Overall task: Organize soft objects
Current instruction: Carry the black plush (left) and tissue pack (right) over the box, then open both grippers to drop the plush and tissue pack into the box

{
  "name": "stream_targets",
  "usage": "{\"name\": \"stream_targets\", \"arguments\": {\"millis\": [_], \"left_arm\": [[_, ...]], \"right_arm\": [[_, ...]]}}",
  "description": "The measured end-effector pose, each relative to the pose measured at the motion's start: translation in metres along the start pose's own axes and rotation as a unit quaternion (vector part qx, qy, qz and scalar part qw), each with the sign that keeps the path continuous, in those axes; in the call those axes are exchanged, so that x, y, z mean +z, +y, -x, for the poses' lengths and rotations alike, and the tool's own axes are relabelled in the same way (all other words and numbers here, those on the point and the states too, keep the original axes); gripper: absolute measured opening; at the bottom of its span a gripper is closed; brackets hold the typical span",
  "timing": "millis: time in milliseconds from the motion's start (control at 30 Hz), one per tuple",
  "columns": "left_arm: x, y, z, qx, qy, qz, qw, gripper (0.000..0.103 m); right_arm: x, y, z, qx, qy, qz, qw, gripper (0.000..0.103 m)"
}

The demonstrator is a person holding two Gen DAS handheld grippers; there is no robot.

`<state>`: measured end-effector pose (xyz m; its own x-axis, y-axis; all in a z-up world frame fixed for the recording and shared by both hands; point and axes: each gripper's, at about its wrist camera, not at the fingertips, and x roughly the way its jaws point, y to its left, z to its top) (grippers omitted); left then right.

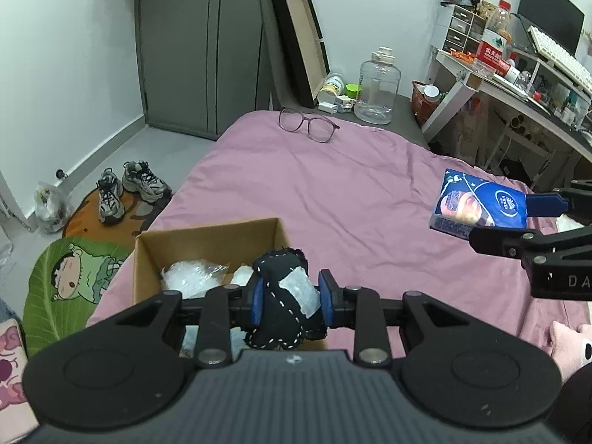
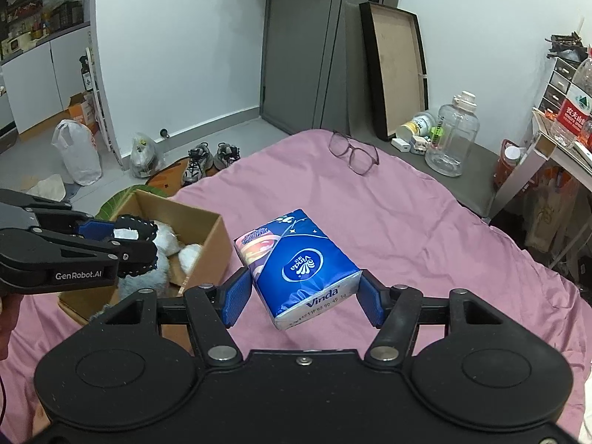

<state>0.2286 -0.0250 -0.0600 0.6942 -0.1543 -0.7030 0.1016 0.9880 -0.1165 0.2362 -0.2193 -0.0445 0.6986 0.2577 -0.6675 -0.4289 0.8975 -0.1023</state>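
My left gripper (image 1: 291, 298) is shut on a black stitched cloth pouch (image 1: 285, 299) with a white patch, held just above the near edge of an open cardboard box (image 1: 207, 236) on the pink bedsheet. The box (image 2: 207, 244) holds white and grey plush items (image 2: 166, 255). My right gripper (image 2: 301, 298) is shut on a blue Vinda tissue pack (image 2: 299, 262), held above the bed to the right of the box. The pack also shows in the left wrist view (image 1: 477, 201), and the pouch in the right wrist view (image 2: 135, 231).
Glasses (image 1: 309, 125) lie at the bed's far end. A large clear jug (image 1: 377, 88) and small items stand on a grey ledge behind. A cluttered desk (image 1: 518, 85) is at right. Sneakers (image 1: 125, 188) and bags are on the floor left. A pink plush (image 1: 569, 344) lies near right.
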Motion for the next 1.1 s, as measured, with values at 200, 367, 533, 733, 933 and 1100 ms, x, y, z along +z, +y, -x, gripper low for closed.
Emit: {"name": "stream_targets", "arguments": {"millis": [200,367,533,733,933,1100], "left_arm": [[-0.005,0.023,-0.002,-0.012,0.0,0.008,0.9999,0.029],[-0.01,0.036,-0.007,-0.022,0.003,0.024,0.9995,0.029],[-0.018,0.042,-0.017,-0.037,0.014,0.038,0.9985,0.031],[-0.031,0.042,-0.035,-0.064,0.035,0.047,0.9962,0.037],[-0.04,0.057,-0.028,-0.071,0.017,0.081,0.9941,0.05],[-0.04,0.073,-0.011,-0.054,-0.005,0.095,0.994,0.05]], "right_arm": [[0.001,0.021,-0.012,0.003,0.0,0.001,1.0,0.06],[0.006,0.037,-0.021,0.005,0.005,0.015,1.0,0.06],[0.011,0.05,-0.029,0.007,0.006,0.028,1.0,0.06],[0.013,0.065,-0.039,0.011,0.014,0.049,0.999,0.06],[0.016,0.078,-0.046,0.006,0.018,0.068,0.997,0.061],[0.021,0.089,-0.05,0.003,0.017,0.076,0.997,0.061]]}}
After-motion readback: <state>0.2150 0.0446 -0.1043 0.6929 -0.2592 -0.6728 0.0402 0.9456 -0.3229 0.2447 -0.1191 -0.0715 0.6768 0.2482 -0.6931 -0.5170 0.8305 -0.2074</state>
